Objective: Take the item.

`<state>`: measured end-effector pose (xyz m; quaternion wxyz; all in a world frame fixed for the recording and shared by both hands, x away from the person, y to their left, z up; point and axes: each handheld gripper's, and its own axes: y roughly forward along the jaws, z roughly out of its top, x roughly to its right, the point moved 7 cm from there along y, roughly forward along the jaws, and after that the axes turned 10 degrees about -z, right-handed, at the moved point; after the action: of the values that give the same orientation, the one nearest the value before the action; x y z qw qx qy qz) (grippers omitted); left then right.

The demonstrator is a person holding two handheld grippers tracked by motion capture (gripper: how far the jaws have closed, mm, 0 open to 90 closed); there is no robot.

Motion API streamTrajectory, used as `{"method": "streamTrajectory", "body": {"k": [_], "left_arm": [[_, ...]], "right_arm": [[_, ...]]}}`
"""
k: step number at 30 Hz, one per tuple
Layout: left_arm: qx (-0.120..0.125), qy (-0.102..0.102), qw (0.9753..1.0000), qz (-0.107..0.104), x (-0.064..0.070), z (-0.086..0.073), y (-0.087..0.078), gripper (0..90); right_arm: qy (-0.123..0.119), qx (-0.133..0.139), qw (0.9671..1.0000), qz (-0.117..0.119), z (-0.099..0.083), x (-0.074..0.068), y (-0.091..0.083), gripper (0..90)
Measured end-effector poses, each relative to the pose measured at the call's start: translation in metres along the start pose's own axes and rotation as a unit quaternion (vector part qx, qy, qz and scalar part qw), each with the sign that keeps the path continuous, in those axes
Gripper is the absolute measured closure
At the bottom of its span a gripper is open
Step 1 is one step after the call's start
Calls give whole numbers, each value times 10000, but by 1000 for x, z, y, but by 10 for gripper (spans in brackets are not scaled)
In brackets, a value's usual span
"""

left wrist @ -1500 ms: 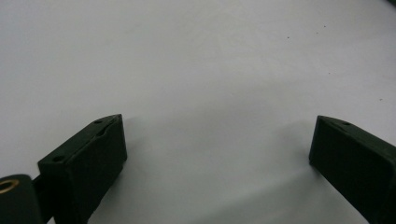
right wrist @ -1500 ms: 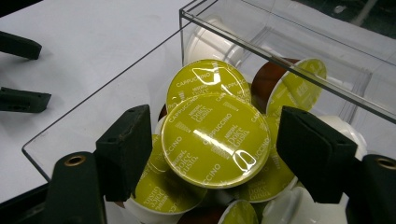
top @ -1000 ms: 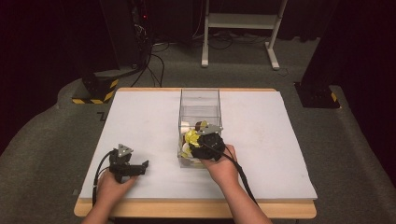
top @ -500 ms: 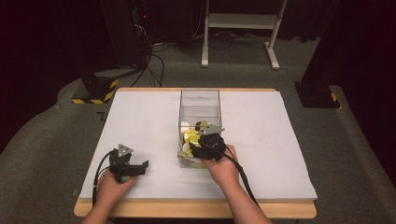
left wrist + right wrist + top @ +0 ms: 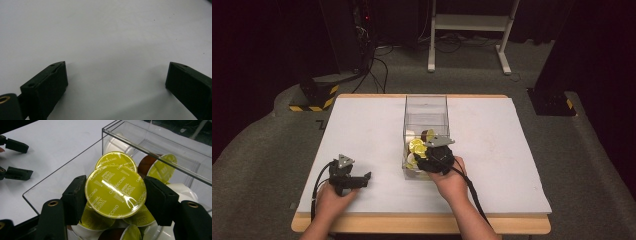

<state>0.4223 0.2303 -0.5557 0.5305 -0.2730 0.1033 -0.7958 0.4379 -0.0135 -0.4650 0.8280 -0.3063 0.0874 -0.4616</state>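
Here the right gripper (image 5: 115, 202) clamps a capsule (image 5: 115, 192) by its rim above the bin (image 5: 425, 102); that thin edge could slip, dropping it among the others. The left gripper (image 5: 357, 181) rests spread wide on the bench (image 5: 362, 125).

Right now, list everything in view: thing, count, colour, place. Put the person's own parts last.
Clear plastic rectangular bin: one, transparent, mid-table.
Yellow-green foil-lidded coffee capsules: several, white or brown cups, piled in the bin's near end; one sits between the right jaws.
White rectangular table top: one, wooden edge.
Grey carpet floor: around the table.
White metal stand: one, behind the table.
Black-and-yellow striped block: one, left floor.
Left tongs: black, jaws wide apart over bare table, near left.
Right tongs: black, closed on a capsule in the bin.
Hands: two, bottom edge, left and right.
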Motion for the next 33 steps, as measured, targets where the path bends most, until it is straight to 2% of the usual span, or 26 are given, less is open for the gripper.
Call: {"method": "streamTrajectory", "body": {"k": [15,24,33], "left_arm": [[13,-5,10000,11,0,0,0,43],[16,-3,10000,12,0,0,0,43],[16,-4,10000,10,0,0,0,43]], "right_arm": [[60,347,9994,12,6,4,-13,381],[96,511,9986,85,4,0,-15,381],[108,669,9976,159,6,0,-26,381]]}}
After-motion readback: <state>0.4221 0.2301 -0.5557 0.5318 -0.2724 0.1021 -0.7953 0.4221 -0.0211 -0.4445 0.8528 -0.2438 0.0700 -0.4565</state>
